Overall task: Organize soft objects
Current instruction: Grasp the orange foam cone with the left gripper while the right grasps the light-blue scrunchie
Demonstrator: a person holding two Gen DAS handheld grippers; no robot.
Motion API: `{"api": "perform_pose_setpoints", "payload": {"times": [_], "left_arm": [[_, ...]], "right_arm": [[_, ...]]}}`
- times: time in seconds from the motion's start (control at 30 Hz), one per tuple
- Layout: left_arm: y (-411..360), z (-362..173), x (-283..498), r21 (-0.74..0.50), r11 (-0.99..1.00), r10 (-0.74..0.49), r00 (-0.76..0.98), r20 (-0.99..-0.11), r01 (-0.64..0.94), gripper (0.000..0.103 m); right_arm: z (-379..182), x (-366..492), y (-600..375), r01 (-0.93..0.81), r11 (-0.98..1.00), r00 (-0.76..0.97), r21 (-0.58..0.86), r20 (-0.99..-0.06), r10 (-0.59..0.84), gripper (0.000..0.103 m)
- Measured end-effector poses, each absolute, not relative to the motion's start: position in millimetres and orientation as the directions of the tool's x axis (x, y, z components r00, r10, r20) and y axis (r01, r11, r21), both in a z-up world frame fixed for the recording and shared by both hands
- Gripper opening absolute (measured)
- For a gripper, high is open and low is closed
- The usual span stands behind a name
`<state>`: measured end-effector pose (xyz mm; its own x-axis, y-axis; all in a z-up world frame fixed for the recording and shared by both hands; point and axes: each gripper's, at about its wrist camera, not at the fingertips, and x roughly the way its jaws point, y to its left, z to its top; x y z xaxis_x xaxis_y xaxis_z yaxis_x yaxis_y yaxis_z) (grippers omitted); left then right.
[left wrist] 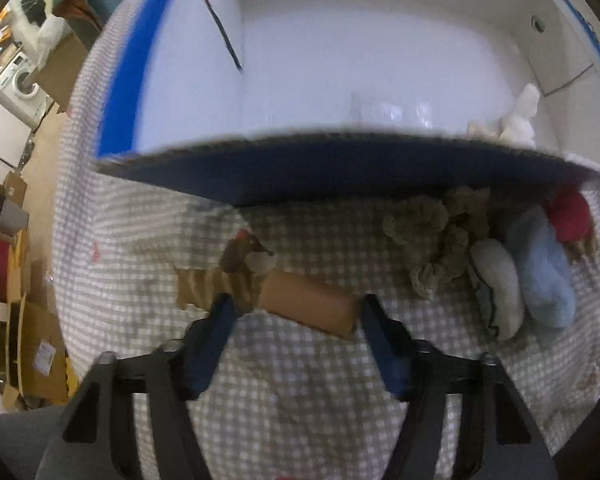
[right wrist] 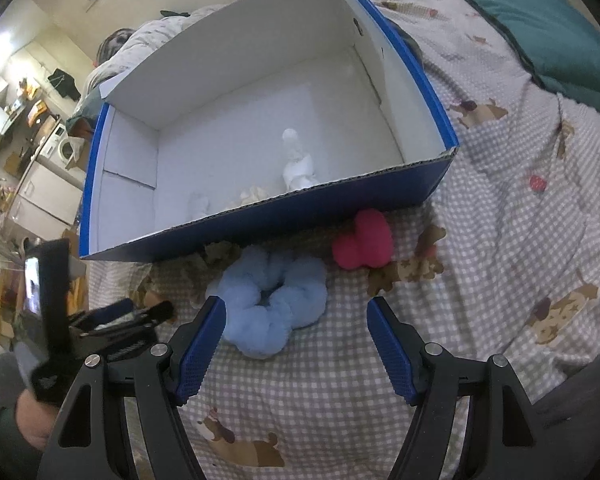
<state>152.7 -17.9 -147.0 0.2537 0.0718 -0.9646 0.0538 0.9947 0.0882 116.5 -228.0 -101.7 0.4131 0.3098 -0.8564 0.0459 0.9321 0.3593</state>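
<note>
A blue cardboard box (right wrist: 260, 220) with a white inside stands on the checked bedspread; its near wall shows in the left wrist view (left wrist: 340, 168). Inside lie small white soft items (right wrist: 298, 164) (left wrist: 520, 116). In front of the box lie a light blue scrunchie (right wrist: 272, 304) (left wrist: 540, 268), a red soft item (right wrist: 362, 244) (left wrist: 570, 214), a beige lace scrunchie (left wrist: 436, 240) and a white soft item (left wrist: 498, 288). My right gripper (right wrist: 296, 320) is open, its fingers either side of the blue scrunchie. My left gripper (left wrist: 296, 312) is open and empty over the bedspread; it shows in the right wrist view (right wrist: 140, 314).
The checked bedspread (right wrist: 500, 240) has printed dog figures (left wrist: 244, 256). A teal pillow (right wrist: 540, 32) lies at the far right. To the left past the bed's edge are cardboard boxes (left wrist: 40, 352), a washing machine (left wrist: 24, 80) and clutter.
</note>
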Motion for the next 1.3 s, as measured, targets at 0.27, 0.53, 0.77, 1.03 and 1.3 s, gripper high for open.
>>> {"api": "perform_pose_setpoints", "payload": {"times": [0.27,0.53,0.77,1.03,1.3], "left_arm": [[-34.1,-156.0,155.7,0.105,0.990,0.079,0.246,-0.966,0.094,0.015],[-39.7,-147.9,149.6,0.092,0.989,0.060,0.264,-0.963,0.112,0.005],[-37.3,-123.8,137.2,0.043,0.995,0.013,0.302,-0.953,0.091,0.005],[-10.2,-113.7,121.9,-0.006,0.999,-0.021,0.295,-0.955,0.053,0.005],[-5.1,-118.7,125.3,-0.030,0.998,-0.043,0.292,-0.956,0.050,0.005]], "right_arm": [[-103.9,116.9,-229.6,0.055,0.924,0.407,0.378,-0.854,0.325,0.077],[-105.7,119.9,-228.4,0.060,0.916,0.399,0.397,-0.850,0.343,0.077],[-107.6,120.6,-227.5,0.056,0.922,0.396,0.383,-0.856,0.332,0.077],[-131.6,131.6,-196.4,-0.023,0.927,0.280,0.374,-0.888,0.366,0.077],[-157.0,140.3,-167.9,-0.074,0.956,0.221,0.285,-0.930,0.295,0.077]]}}
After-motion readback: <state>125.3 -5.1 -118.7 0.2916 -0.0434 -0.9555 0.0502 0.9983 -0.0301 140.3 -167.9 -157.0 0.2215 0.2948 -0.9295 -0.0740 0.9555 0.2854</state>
